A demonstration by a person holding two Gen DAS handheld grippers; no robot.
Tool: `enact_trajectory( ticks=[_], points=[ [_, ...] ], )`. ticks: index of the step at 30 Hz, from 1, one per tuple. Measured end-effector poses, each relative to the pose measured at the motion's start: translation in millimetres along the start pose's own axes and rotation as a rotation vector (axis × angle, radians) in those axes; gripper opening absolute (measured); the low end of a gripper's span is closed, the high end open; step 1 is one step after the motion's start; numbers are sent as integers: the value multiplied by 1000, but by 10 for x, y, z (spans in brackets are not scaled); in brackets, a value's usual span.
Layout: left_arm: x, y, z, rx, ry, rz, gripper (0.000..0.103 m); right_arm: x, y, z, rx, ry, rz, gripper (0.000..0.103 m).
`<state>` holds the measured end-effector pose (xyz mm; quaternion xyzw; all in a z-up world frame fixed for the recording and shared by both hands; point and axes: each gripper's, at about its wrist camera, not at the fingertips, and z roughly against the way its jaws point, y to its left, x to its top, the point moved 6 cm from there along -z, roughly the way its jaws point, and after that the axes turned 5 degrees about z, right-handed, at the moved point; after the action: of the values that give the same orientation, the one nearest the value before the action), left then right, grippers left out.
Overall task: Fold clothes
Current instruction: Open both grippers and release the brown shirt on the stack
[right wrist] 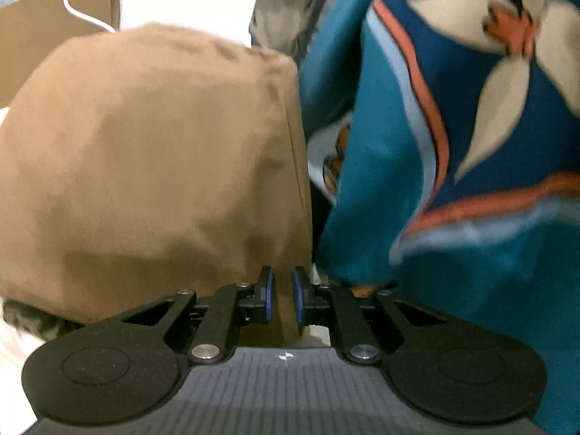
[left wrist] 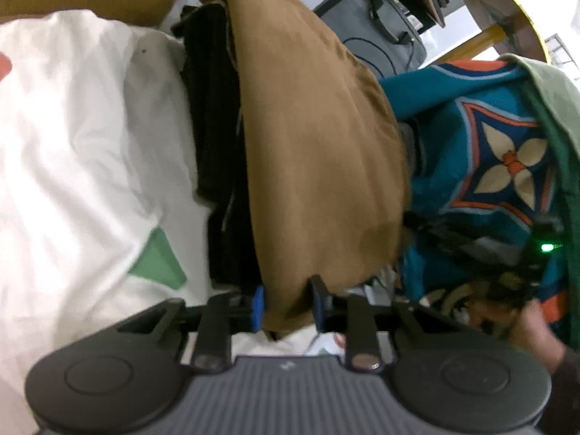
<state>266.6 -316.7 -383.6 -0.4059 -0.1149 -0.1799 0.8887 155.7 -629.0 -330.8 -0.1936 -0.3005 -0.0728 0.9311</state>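
Brown garment [left wrist: 311, 152] lies pinched inside both tools.

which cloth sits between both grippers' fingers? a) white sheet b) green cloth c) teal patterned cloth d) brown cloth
d: the brown cloth runs between the pads of the left gripper, and of the right gripper in its own view.
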Motion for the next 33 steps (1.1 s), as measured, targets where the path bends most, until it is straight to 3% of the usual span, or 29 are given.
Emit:
enact_trajectory(
  ticks=[4, 12, 15, 16, 17, 19, 23, 24, 26, 33],
  points=[
    [-37, -2, 100, -9, -9, -11, 13, -146, 13, 0, -14, 38, 12, 17],
    [-159, -19, 295, 37, 31, -23, 11, -233, 42, 241, 40, 37, -65, 17],
    [-162, -65, 458, 58, 29, -30, 14, -225, 74, 359, 70, 32, -95, 18],
    [-162, -79, 519, 70, 26, -34, 18, -238, 83, 420, 77, 30, -110, 25],
    [-162, -92, 584, 85, 26, -41, 28, -239, 83, 487, 85, 26, -134, 32],
    [-141, -130, 743, 119, 25, -48, 42, -201, 75, 618, 99, 18, -192, 63],
    [-52, -163, 1113, 199, 12, -25, 75, -114, 174, 806, 141, 58, -224, 76],
    [-23, -172, 1207, 222, 10, -22, 79, -82, 199, 870, 154, 70, -227, 80],
    [30, -206, 1389, 280, -6, -36, 85, 5, 240, 1031, 179, 91, -236, 89],
    [136, -429, 2018, 410, -65, -92, 97, 368, 346, 1706, 240, 143, -232, 99]
  ],
)
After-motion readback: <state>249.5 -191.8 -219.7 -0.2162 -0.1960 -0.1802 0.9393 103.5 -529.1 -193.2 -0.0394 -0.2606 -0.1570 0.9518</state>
